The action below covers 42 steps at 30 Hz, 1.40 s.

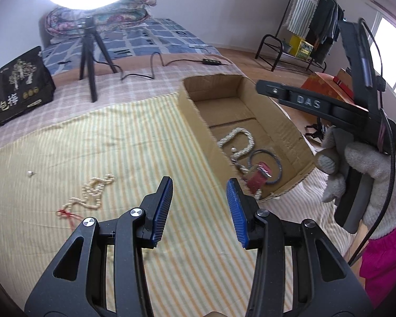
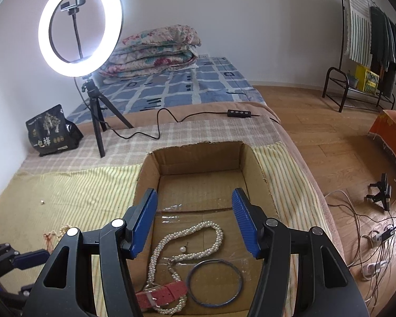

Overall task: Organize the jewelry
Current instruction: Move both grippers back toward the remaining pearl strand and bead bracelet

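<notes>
1. Your left tool [image 1: 199,186] hangs parted and empty over the striped bed cover [image 1: 118,132].
2. Your right tool [image 2: 195,198] gapes wide, nothing between its pads, above the cardboard box [image 2: 150,169].
3. The red strap [image 2: 162,294] is cut off at 6 o'clock, long axis running 8 to 2.
4. The cream bead string [image 1: 92,192] lies at 10 o'clock of your left tool; a tiny piece [image 1: 30,173] beyond is unclear.

The left tool [image 1: 199,192] hangs with its jaws apart and empty over the striped bed cover [image 1: 150,137]. A cream bead necklace [image 1: 93,192] lies to its left; the cardboard box [image 1: 290,132] to its right holds pearls, a bangle [image 1: 264,155] and a red strap [image 1: 257,178] — a gloved hand [image 1: 356,174] grips the right tool beside it.
</notes>
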Available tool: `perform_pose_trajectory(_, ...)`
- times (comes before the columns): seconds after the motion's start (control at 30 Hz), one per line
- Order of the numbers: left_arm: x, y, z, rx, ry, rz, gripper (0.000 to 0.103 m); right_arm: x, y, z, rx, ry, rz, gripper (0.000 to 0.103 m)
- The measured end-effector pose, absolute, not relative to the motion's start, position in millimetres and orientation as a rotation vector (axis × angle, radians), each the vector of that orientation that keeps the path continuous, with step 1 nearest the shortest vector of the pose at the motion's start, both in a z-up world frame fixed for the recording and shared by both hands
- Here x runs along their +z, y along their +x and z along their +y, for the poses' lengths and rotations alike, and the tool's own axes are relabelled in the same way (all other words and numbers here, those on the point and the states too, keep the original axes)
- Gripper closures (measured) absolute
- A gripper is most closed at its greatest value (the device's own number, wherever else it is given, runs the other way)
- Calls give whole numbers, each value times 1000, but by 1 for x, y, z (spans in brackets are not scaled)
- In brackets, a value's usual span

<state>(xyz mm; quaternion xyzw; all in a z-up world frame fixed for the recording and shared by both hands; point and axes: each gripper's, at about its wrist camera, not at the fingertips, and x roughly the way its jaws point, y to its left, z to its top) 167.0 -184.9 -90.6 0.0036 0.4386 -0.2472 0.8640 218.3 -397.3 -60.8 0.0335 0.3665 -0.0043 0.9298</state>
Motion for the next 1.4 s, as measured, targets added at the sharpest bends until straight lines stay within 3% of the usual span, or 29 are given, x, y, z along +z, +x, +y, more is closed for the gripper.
perform_pose_trajectory(0.7,-90,192,-69,-364,-63,890,60,-52,194,-315,158,-38,733,45)
perform_pose_trajectory(1.4,-123,238,45,-198,-201,927,60,-117,171,-204,432,-168,880,45)
